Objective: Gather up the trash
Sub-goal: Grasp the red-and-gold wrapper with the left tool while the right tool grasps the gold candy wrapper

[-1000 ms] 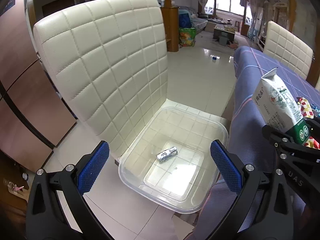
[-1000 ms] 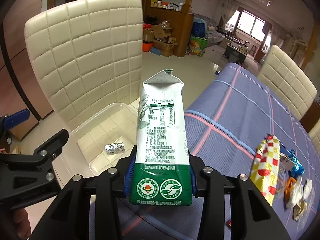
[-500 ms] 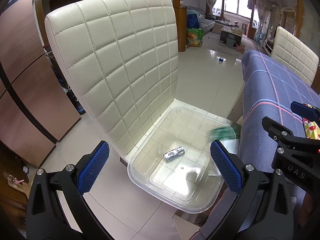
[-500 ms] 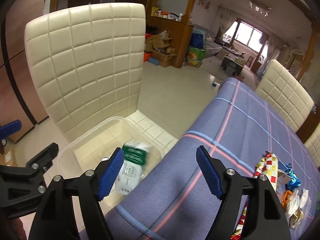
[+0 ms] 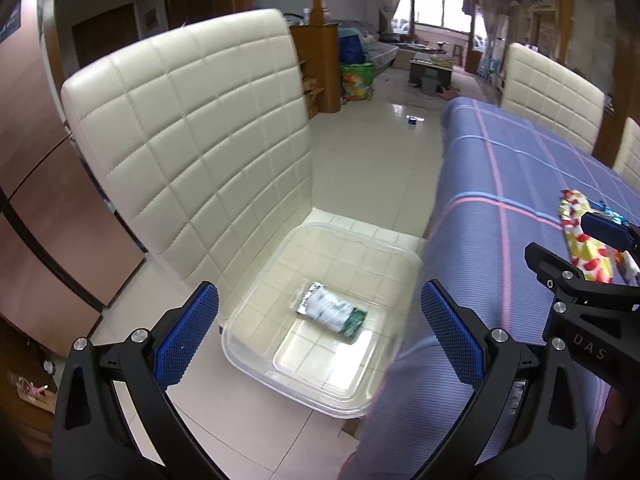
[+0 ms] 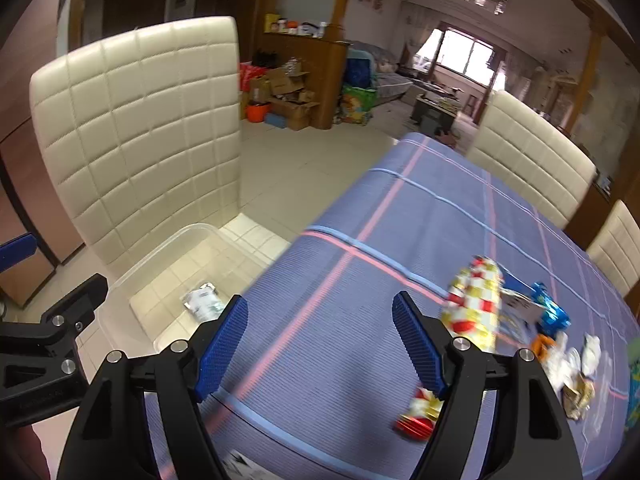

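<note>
the milk carton lies on its side in the clear plastic bin on the cream chair. the right gripper, jaws just opened and empty, tilts down over the blue surface near the red-and-yellow wrapper. the left gripper hangs over the bin, jaws wide apart and empty.

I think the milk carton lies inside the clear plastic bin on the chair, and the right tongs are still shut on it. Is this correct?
Not quite. The milk carton does lie in the clear plastic bin on the chair, but the right tongs are open and empty, as the right wrist view shows.
</note>
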The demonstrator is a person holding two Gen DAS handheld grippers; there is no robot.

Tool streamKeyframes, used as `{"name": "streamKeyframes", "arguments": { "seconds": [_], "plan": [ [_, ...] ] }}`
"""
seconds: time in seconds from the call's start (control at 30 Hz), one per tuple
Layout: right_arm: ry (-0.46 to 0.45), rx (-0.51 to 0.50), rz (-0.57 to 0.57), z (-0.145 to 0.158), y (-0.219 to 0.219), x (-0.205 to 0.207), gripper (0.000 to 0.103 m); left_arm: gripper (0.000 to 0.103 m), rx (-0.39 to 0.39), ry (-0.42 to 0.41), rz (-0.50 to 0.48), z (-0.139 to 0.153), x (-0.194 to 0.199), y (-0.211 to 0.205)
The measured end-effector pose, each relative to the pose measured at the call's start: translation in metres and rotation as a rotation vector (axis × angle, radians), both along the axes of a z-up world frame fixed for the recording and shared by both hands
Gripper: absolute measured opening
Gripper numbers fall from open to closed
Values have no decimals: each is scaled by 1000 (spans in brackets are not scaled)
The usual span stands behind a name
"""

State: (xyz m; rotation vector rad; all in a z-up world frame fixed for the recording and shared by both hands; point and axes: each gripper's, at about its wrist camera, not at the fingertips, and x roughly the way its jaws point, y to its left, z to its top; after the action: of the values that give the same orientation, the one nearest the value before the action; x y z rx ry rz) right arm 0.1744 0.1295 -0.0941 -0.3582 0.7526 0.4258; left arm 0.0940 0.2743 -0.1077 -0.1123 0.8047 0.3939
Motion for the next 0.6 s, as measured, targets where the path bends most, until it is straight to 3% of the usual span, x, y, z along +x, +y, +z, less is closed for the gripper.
{"name": "streamKeyframes", "arguments": {
  "seconds": [0.37, 0.6],
  "plan": [
    [-25, 38, -169, 16, -105, -12, 73, 100, -6, -18, -155, 20, 10, -88],
    [-16, 57, -352, 14, -209, -10, 73, 100, 5, 22, -284, 12, 34, -166]
  ]
}}
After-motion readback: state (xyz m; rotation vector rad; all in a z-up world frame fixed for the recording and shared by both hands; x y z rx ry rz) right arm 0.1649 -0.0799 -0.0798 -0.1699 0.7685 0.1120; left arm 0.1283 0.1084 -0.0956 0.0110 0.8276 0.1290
